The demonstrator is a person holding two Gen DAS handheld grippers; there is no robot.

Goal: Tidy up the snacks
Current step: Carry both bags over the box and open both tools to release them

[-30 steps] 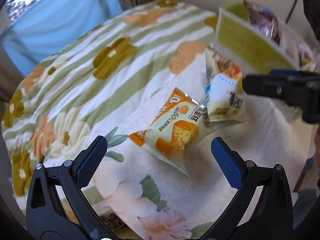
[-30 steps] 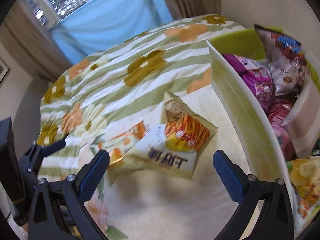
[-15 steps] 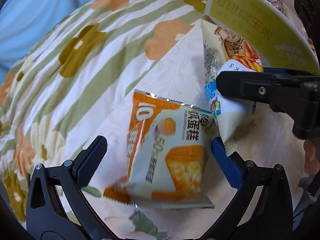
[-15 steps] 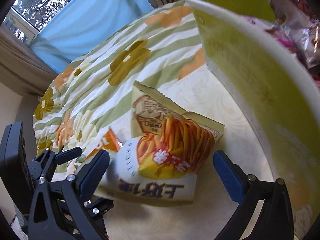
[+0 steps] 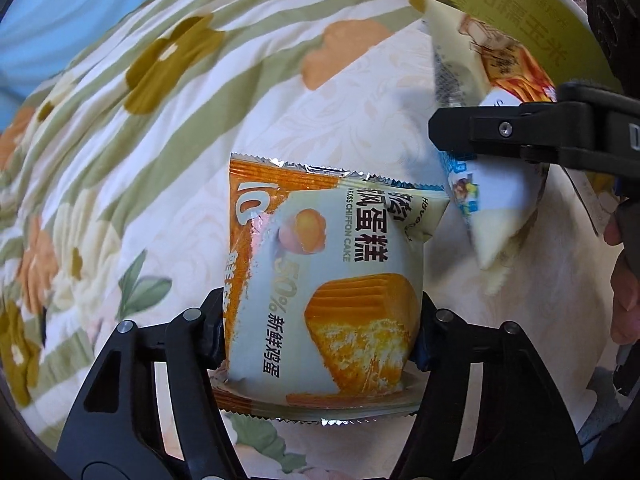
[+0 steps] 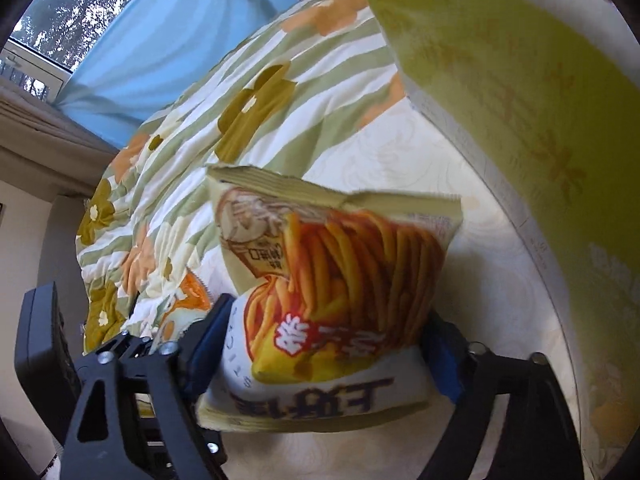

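Orange-and-white foil packet of chiffon cake (image 5: 320, 280), crimped ends, printed "CHIFFON CAKE" and "50%" with Chinese characters: lies on the cream floral bedspread (image 5: 140, 140) near its edge beside the box. The left gripper (image 5: 320, 336) has just been closing, and its blue pads now press the packet's two long sides at the near end.

Cream-and-orange plastic bag of potato sticks (image 6: 332, 300), picture of fries, partial word "STICKS" along one side, large Chinese characters upside down at the near end: lies on the same bedspread, just beside the box wall. The right gripper (image 6: 324, 352) has just been closing and now clamps the bag across its lower half; the left-wrist view shows one black finger across the bag.

Yellow-green cardboard box (image 6: 520, 100), white-rimmed wall, faint Chinese lettering, upside down in the left-wrist view: stands at the right, close to both packets, leaving little room on that side.

Bedspread with green stripes and ochre and orange flowers: bare and open to the left and far side.

Blue curtain (image 6: 160, 40) beyond the far edge.
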